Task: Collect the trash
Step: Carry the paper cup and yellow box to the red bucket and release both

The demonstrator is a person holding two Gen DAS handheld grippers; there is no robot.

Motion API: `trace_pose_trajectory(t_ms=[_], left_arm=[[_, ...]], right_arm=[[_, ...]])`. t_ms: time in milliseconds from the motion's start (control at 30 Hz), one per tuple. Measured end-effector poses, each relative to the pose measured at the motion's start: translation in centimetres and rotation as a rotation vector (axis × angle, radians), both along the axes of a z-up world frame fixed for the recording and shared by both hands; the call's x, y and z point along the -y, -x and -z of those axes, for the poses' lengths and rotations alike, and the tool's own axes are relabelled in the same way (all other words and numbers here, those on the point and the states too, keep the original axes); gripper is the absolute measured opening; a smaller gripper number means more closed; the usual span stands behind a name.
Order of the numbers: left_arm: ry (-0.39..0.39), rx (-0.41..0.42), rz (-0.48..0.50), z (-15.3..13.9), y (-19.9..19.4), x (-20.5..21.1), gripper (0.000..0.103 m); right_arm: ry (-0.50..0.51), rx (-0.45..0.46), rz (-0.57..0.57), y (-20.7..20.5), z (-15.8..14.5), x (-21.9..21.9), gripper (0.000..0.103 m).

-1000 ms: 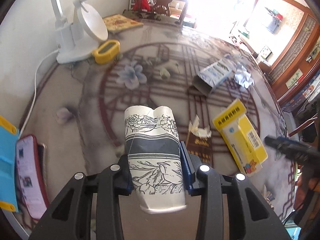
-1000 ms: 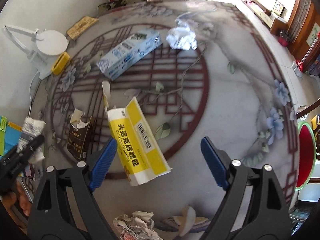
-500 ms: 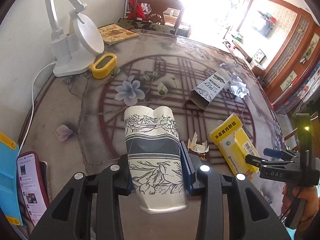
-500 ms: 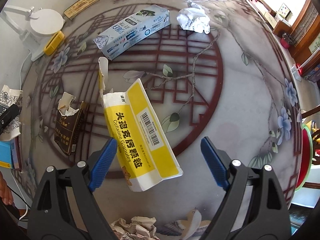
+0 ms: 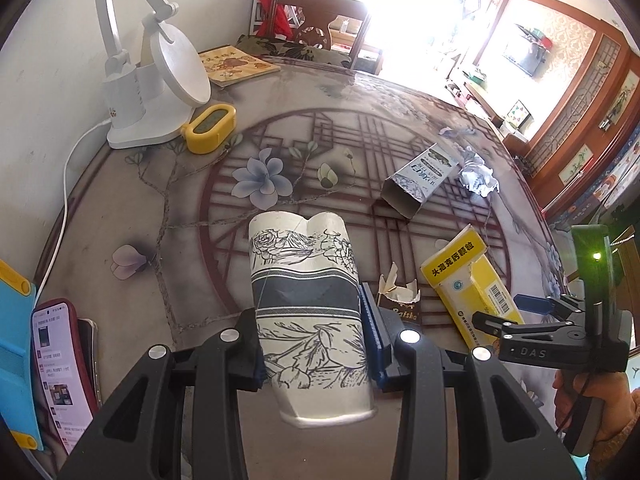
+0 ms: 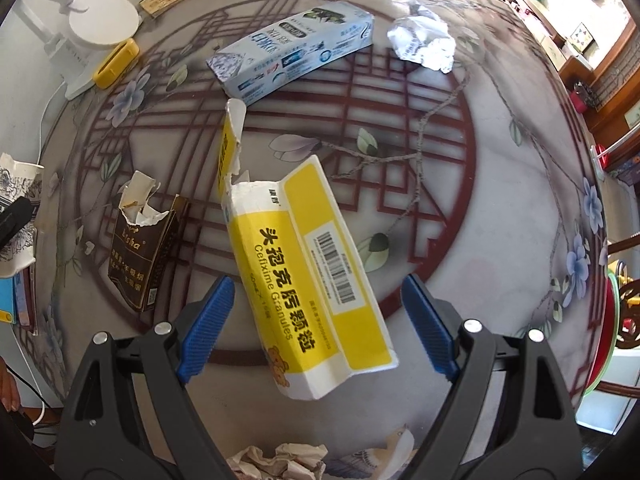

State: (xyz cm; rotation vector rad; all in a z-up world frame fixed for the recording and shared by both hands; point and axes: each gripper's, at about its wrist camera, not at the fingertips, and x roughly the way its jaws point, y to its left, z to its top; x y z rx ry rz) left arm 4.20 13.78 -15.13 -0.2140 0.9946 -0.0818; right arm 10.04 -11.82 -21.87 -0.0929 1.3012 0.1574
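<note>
Left tongs (image 5: 310, 344) clamped on a crumpled paper cup (image 5: 308, 300) with a floral print, pads pressing its two sides, cup held above the table (image 5: 192, 248). Right tongs (image 6: 316, 316) spread wide, gripping nothing; they hang over the torn yellow medicine box (image 6: 304, 276), which lies flat on the table between the blue pads (no contact visible). Just beside it: brown cigarette pack (image 6: 146, 248). Farther off: blue carton (image 6: 292, 52), crumpled foil (image 6: 424, 42).
</note>
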Motion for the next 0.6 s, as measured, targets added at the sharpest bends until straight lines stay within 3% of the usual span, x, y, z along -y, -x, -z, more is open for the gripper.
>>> trace_pose_trajectory(t_ms=[133,233,300,400,600], left_arm=[[-0.001,-0.004,0.006,0.0,-0.1,0.2,0.035],[-0.005,-0.003,0.012,-0.2,-0.1,0.4,0.035],[-0.008,-0.002,0.014,-0.3,-0.1,0.6,0.035],[-0.01,0.004,0.014,-0.5,-0.1,0.9,0.035],[-0.014,0.031,0.015,-1.5,-0.3,1.8,0.035]], right_arm=[[0.011,-0.011,-0.028,-0.4,0.9,-0.7,0.082],[0.004,-0.016,-0.041,-0.4,1.2,-1.0,0.069],[-0.018,-0.006,-0.051,-0.2,0.9,-1.0,0.054],[-0.048,0.026,-0.044,0.2,-0.1,-0.8,0.042],[-0.128,0.14,0.008,1.3,-4.1,1.0,0.04]])
